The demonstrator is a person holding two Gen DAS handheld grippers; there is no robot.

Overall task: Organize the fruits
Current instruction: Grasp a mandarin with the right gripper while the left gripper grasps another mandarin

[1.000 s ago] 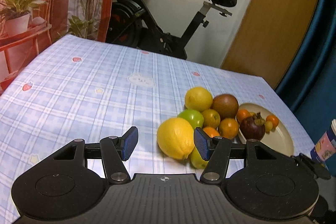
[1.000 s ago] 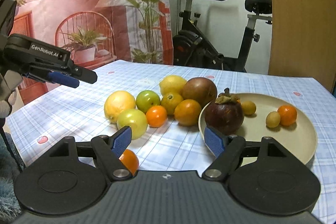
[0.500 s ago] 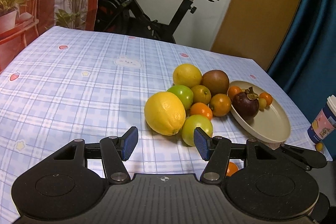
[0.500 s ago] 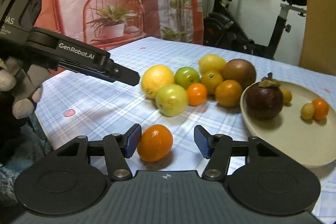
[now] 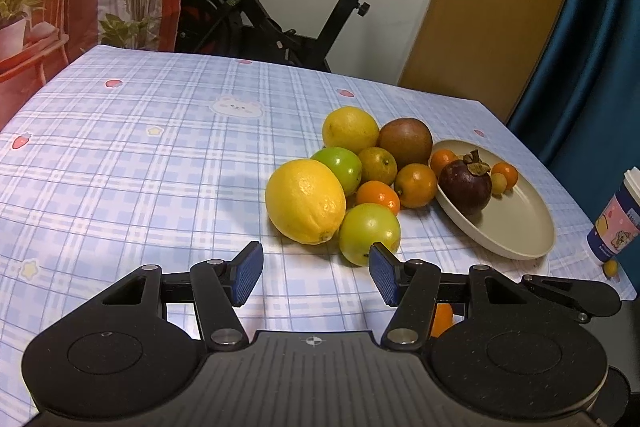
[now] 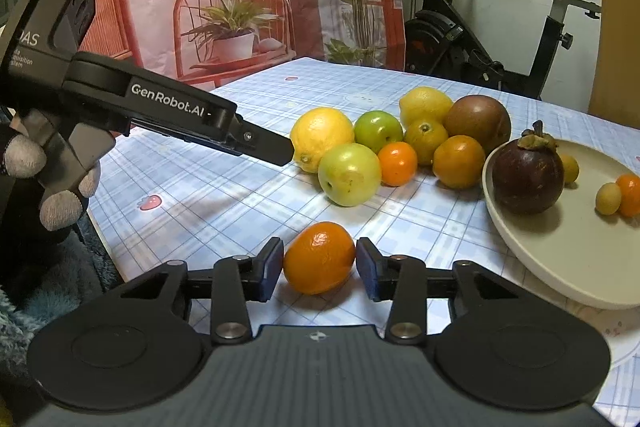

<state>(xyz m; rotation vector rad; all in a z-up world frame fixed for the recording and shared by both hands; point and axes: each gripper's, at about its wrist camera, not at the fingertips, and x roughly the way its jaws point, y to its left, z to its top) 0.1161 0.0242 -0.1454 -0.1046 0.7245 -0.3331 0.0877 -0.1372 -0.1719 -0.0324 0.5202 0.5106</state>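
Lying on the checked tablecloth (image 6: 224, 203) near the table's front edge, the small orange (image 6: 319, 258) sits apart from the other fruits, between the two blue pads of the right gripper (image 6: 319, 267). Its jaws have just been closing around this orange; both pads look to be touching its sides, though a thin gap on the left one I cannot rule out. Behind it, the fruit pile holds a pale green apple (image 6: 349, 174), a big lemon (image 6: 321, 138) and several oranges. To the right, the beige plate (image 6: 560, 267) carries a dark mangosteen (image 6: 527, 177) and some small fruits. The left gripper (image 5: 316, 273) hovers before the pile with its jaws about half open and nothing between them. A gloved hand (image 6: 52, 183) holds it.
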